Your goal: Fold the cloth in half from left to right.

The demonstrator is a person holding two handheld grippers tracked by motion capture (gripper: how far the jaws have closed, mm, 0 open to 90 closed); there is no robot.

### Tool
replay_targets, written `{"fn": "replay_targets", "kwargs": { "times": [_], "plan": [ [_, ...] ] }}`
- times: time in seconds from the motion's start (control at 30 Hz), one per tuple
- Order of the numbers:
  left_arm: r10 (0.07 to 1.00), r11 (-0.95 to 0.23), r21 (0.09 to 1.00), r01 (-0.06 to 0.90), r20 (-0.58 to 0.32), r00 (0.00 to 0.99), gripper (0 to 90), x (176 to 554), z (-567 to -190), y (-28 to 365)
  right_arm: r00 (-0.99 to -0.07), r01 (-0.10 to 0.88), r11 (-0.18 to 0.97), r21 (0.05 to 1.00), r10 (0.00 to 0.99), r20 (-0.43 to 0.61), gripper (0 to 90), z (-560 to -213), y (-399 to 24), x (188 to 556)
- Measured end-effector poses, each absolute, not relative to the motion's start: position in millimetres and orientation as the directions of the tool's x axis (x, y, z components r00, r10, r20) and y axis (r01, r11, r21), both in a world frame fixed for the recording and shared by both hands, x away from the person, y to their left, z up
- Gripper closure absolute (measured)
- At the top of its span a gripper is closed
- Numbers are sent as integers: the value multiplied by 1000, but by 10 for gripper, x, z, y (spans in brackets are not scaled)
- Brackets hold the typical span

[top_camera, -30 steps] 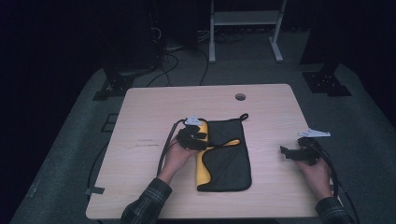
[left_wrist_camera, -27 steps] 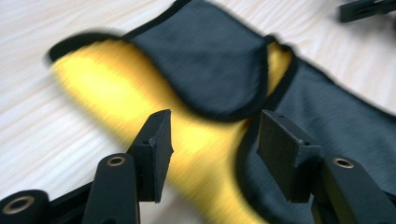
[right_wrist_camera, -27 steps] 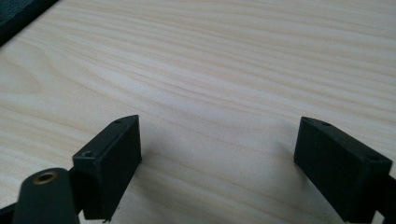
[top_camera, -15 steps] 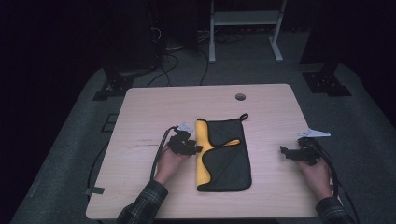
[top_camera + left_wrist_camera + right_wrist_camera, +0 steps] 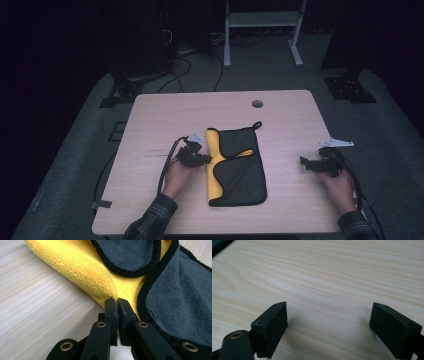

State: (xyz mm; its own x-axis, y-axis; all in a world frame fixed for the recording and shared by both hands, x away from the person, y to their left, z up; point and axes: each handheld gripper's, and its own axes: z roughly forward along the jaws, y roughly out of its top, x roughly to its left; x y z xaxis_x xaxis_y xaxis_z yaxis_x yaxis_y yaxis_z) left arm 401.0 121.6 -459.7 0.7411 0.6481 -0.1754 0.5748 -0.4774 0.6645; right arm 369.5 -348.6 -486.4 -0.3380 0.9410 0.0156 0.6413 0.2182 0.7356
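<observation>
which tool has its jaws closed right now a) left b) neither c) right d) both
a, the left tool has its jaws pressed together at the yellow edge of the cloth, having just closed, while the right tool stands wide apart over bare table.

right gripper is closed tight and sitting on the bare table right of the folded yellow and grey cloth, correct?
Not closed: the right gripper view shows the right gripper with its jaws wide apart over bare wood. It does sit on the table, right of the cloth.

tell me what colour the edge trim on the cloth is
Black, running round the grey and yellow cloth; clearest in the left gripper view.
</observation>
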Motion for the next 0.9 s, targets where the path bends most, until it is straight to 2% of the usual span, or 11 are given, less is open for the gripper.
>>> {"fn": "replay_targets", "kwargs": {
  "times": [0.33,0.43,0.5,0.73,0.9],
  "plan": [
    [703,-455,662,595,-144,697,868,3962,-4563,1729,-338,642,218,735,941,16,139,-4864,-3486,3695],
    [706,-436,670,601,-160,690,855,3963,-4576,1831,-338,642,218,735,941,16,139,-4864,-3485,3694],
    [708,-439,675,593,-146,691,790,3932,-4566,1857,-339,642,219,735,941,16,139,-4864,-3486,3695],
    [735,-408,704,581,-124,666,465,3802,-4501,2023,-341,641,220,735,940,16,139,-4864,-3486,3695],
    [763,-403,716,570,-80,641,298,3659,-4505,2153,-341,643,222,734,940,15,141,-4860,-3502,3699]
  ]
}}
